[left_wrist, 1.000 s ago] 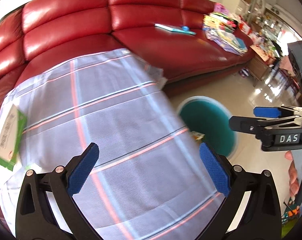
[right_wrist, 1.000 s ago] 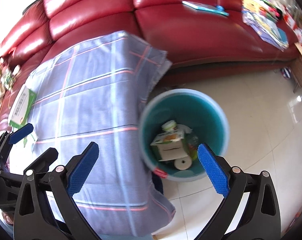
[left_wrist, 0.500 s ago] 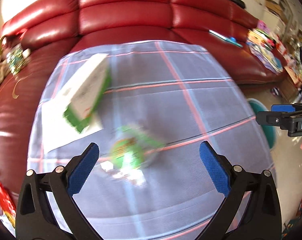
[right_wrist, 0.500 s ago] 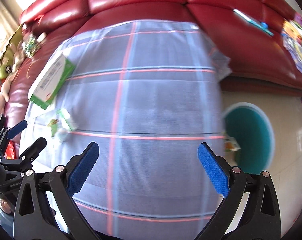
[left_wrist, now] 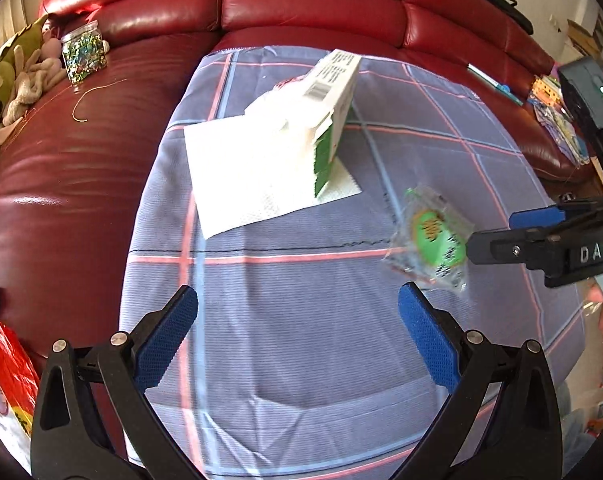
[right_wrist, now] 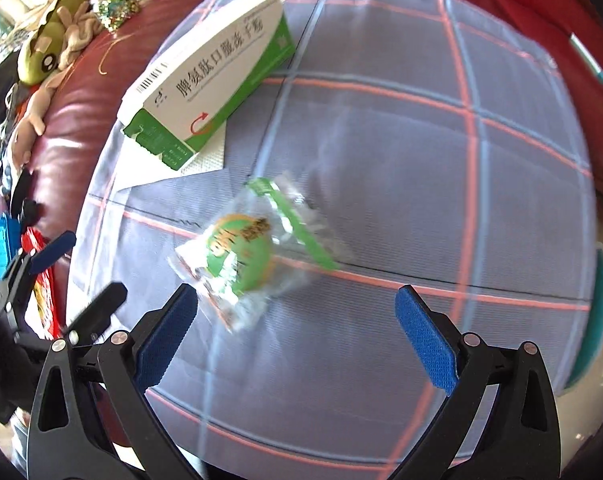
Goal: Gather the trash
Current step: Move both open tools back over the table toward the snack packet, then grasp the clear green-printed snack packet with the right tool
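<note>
Home living room. Red leather sofa (left_wrist: 309, 4) wraps the back and left edges of a desk covered with a plaid cloth (left_wrist: 301, 320). Plush toys (left_wrist: 17, 76) and a jar (left_wrist: 83, 56) of glittery bits sit on the sofa seat off the desk's far left corner. Books or magazines (left_wrist: 549, 108) are piled on the sofa to the right. A teal bin (right_wrist: 599, 320) stands on pale tile floor at the desk's right edge.
</note>
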Demonstrator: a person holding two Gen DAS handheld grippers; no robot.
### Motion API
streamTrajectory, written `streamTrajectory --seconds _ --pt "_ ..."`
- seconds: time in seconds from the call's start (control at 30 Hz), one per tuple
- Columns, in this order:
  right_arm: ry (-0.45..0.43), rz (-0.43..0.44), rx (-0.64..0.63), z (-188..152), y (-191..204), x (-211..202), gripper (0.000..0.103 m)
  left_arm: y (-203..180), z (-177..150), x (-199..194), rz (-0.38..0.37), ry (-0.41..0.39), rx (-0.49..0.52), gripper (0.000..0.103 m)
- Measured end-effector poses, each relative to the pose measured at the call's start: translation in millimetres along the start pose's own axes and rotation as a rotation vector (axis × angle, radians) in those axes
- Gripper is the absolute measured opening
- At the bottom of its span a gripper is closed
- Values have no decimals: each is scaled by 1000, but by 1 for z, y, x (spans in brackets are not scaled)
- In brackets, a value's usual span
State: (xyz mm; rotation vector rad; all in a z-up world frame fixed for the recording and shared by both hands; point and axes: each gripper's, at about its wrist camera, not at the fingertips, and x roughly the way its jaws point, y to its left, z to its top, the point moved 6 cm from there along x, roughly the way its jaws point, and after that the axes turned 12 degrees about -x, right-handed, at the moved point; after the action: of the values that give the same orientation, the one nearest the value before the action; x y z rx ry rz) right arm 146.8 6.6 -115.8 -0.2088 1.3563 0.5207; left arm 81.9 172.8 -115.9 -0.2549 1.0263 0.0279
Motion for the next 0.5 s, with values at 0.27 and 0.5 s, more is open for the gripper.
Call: streamTrajectory --seconds 0.27,0.5 --pt "33 58 100 12 7 27 99 29 3 9 -13 21 -49 96" --pt "20 31 70 15 13 37 81 28 8 11 -17 22 -51 96"
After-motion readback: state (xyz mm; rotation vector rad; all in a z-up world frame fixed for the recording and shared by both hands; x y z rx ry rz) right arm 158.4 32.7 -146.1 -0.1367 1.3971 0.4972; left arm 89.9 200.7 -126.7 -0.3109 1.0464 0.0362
